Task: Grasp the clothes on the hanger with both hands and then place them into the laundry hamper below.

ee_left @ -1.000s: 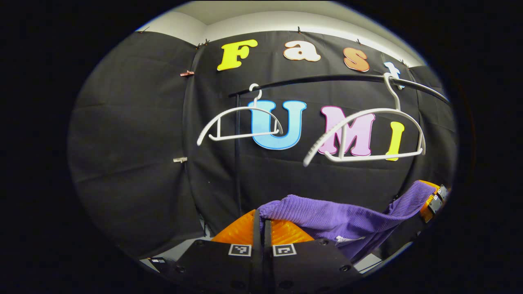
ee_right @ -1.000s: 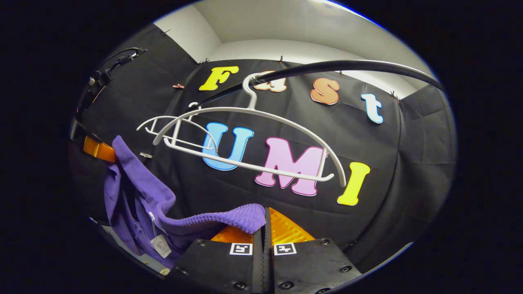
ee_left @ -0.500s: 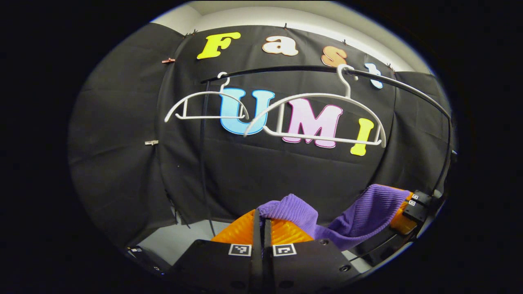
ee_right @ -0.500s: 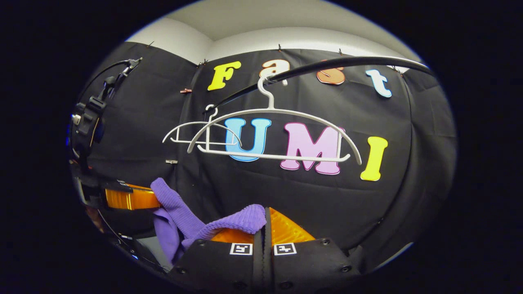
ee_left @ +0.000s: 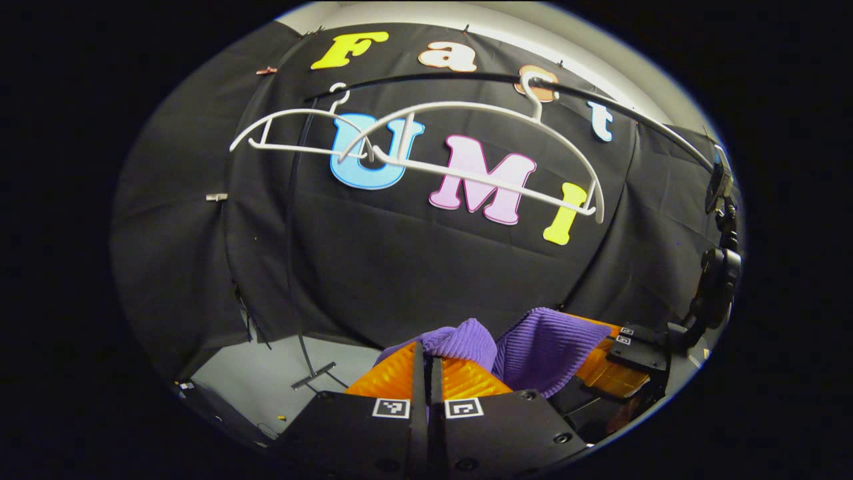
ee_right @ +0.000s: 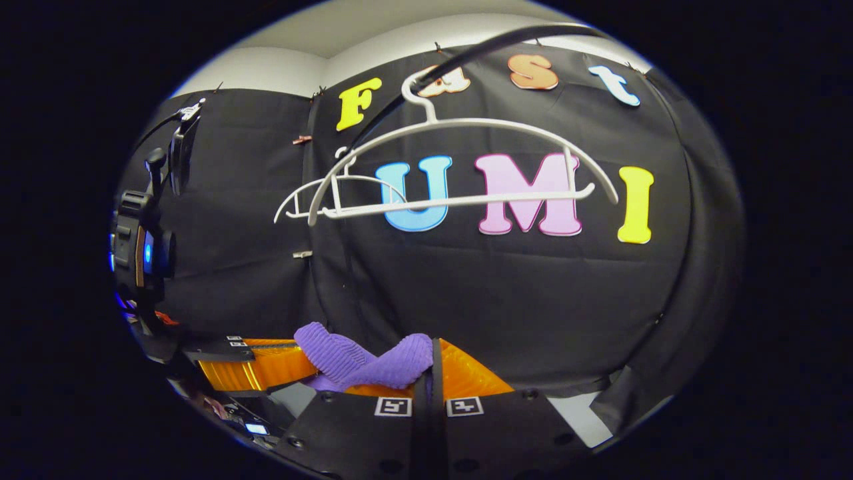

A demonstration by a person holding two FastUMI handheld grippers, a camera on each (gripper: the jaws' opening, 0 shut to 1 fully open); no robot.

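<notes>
The purple ribbed garment (ee_left: 533, 347) is off the hangers and bunched low between the two tongs, at about 5 o'clock in the left gripper view and 7 o'clock in the right gripper view (ee_right: 363, 357). A second ago it hung stretched in a long drape between the tongs, with a tag showing; now it is gathered into two short humps close together.

The left tongs (ee_left: 427, 373) are closed, fingers pressed together with a fold of the garment pinched at their tips. The right tongs (ee_right: 430, 370) are likewise closed on a fold of the garment. In the left gripper view the right tongs show at 4 o'clock (ee_left: 610, 363), much nearer than a second ago; in the right gripper view the left tongs lie at 8 o'clock (ee_right: 260, 367), also nearer.

Two bare white hangers hang on the black rail (ee_left: 620, 110): the near hanger (ee_left: 480, 143) and the far hanger (ee_left: 286, 130), overlapping at 12 o'clock in the left gripper view. In the right gripper view the near hanger (ee_right: 460, 163) and far hanger (ee_right: 333, 193) sit at 12 and 10 o'clock. Both stand higher in each view than a second ago, and pale floor (ee_left: 266, 380) with the rail stand's foot (ee_left: 313, 377) has come into sight at 7 o'clock.
</notes>
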